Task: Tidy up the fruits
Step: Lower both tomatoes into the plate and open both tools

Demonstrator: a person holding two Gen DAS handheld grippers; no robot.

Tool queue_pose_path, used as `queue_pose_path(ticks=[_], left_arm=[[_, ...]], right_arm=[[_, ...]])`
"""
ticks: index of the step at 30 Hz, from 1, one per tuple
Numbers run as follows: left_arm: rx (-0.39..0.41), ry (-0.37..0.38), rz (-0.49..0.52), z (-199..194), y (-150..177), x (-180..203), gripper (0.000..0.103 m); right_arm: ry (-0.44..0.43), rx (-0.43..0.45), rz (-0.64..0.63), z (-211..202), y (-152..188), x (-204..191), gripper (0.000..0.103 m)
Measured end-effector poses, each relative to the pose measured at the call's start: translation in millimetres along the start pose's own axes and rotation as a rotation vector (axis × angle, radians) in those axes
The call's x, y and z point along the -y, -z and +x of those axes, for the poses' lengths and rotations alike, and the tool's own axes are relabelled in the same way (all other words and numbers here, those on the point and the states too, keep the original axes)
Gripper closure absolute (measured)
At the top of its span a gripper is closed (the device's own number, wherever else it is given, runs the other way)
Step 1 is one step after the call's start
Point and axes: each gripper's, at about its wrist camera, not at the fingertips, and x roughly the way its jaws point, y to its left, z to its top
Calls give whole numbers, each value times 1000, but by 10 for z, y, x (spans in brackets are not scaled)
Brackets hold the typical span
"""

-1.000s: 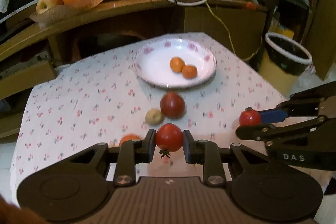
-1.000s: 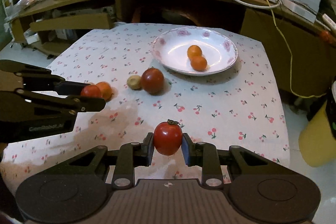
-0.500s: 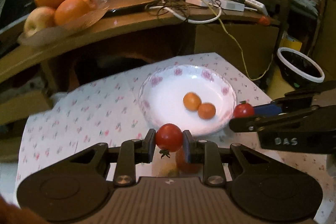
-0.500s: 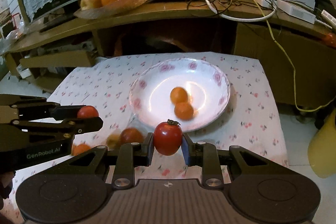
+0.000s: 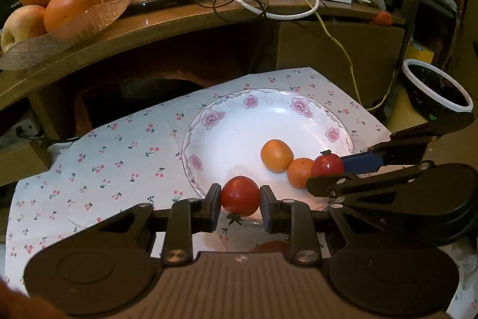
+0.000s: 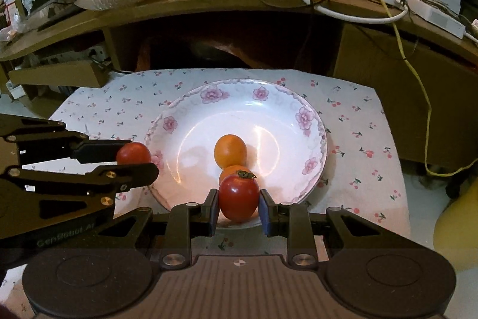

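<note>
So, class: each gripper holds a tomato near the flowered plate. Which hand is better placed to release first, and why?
Probably right: the right gripper holds its tomato above the plate interior, beside the oranges. The left gripper's tomato sits nearer the rim.

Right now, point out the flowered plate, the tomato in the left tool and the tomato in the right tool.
flowered plate [image 6: 304,117]: right wrist view, on its far right rim, at a pink flower.
left tool's tomato [image 5: 240,195]: left wrist view, middle of its red skin.
right tool's tomato [image 6: 238,197]: right wrist view, middle of its red skin.
</note>
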Motion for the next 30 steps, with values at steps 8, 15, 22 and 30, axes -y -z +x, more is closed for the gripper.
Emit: queue_pose_path(ticks=[8,15,22,30], left_arm=[[-13,10,-12,74,-6,-6,66],[8,3,-27,14,-30,-41,61],[39,-5,-68,-135,-89,-130,59],[59,-7,-69,-255,-94,-137,53]], right_arm=[[13,19,-11,24,-29,12,68],[12,25,18,35,-53,77,64],[7,82,99,-107,-115,226,58],[28,140,187,-253,-151,424,55]])
